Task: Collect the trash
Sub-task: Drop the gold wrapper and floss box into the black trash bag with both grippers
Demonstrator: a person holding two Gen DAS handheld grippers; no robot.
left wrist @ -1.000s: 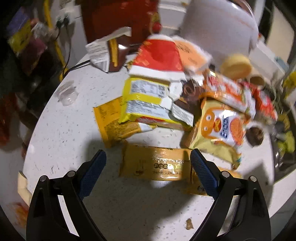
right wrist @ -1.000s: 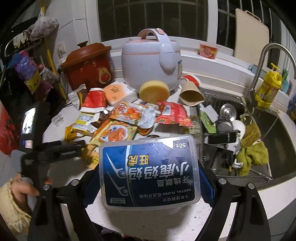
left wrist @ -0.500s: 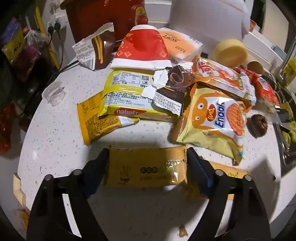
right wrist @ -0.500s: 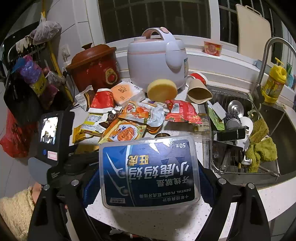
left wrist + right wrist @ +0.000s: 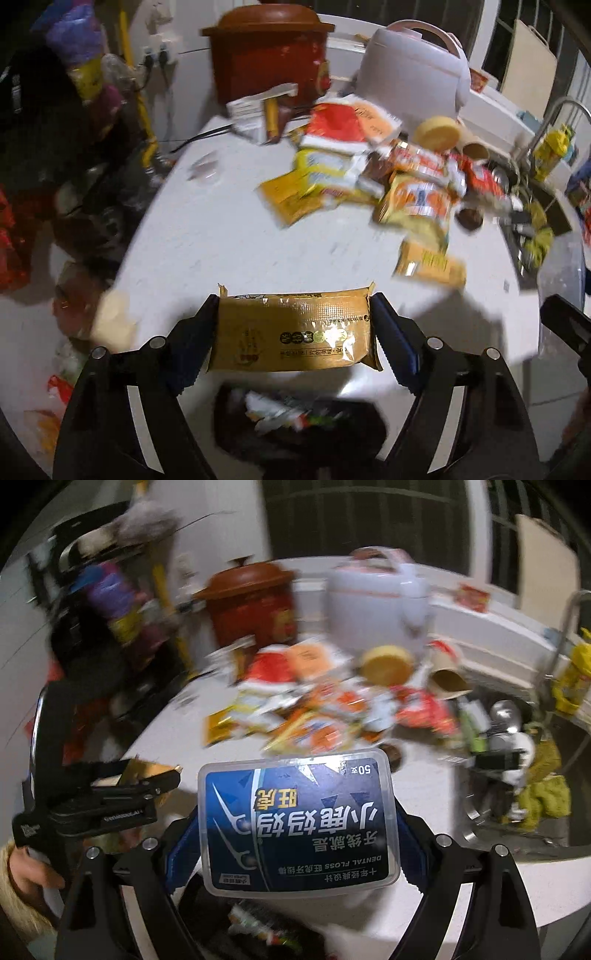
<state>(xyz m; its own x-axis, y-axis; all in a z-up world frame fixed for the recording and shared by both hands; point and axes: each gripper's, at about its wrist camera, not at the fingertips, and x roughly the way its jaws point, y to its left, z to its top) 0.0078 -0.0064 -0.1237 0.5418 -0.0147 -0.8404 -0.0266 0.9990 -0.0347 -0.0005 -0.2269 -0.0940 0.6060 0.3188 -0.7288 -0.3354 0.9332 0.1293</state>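
1. Grip status. Your left gripper (image 5: 293, 325) is clamped on 1 brown-gold wrapper (image 5: 293, 332), one finger at each short end. The pkg's long axis runs across the jaws, left to right, and sits level. Your right gripper (image 5: 295, 830) is clamped on 1 dental floss box (image 5: 297, 821), a clear plastic box with a blue label reading upside down in the right wrist view. It too is pinched by the sides.

2. Key relation. The dark trash bag (image 5: 299, 428) lies below and slightly toward you from the wrapper. Its mouth shows directly under the held pkg in the left wrist view. In the right wrist view the same bag (image 5: 258, 926) shows under the box. Both loads are off the white counter (image 5: 221, 240). Judged: both look about equally placed over the bag, so either load could drop first. The wrapper's width looks close to the mouth's, so an end could catch the rim.

3. Count. Held: 1 wrapper, 1 box. Bags: 1. Remaining on counter: a pile of snack wrappers (image 5: 369, 173), approx 8-10, but blur prevents an exact count. Also 1 yellow round lid-like item (image 5: 436, 131), 1 paper cup (image 5: 472, 147) on its side, and 1 loose yellow wrapper (image 5: 428, 264) nearer you, apart from the pile.
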